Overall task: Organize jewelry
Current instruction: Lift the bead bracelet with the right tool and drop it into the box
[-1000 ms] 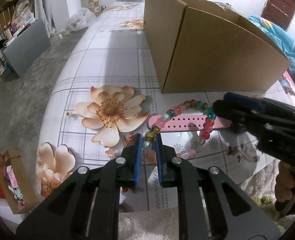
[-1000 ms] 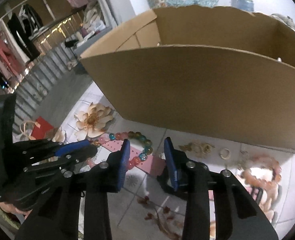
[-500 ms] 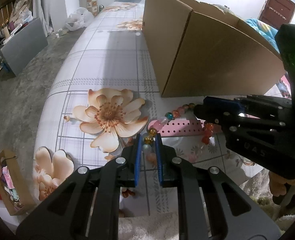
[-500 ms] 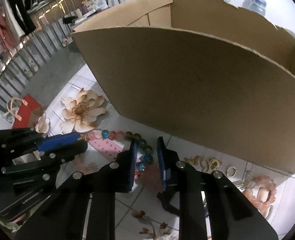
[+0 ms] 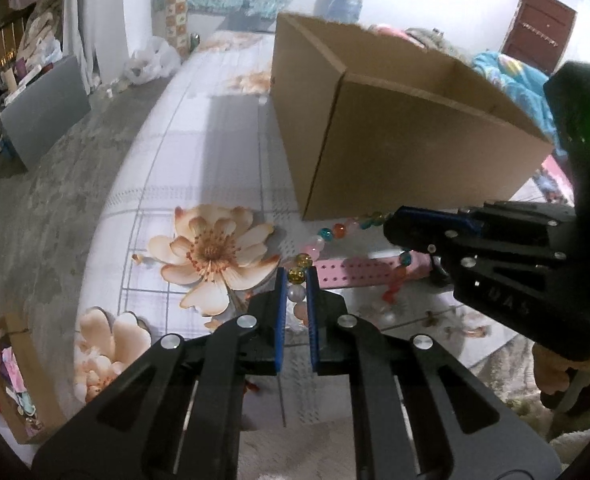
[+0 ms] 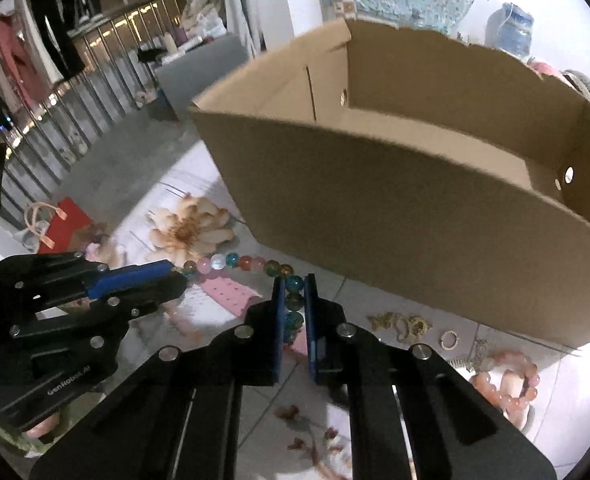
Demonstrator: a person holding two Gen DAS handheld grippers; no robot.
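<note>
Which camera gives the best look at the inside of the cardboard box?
The right wrist view: it looks over the near wall of the cardboard box onto its inner walls and part of the floor. The left wrist view shows the box mostly from outside, with only a strip of inner wall.

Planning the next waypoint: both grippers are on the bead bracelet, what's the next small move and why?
Probably lift both together toward the cardboard box. The left gripper and right gripper, jaws closing, each pinch the bead bracelet, which spans them above the pink strap.
</note>
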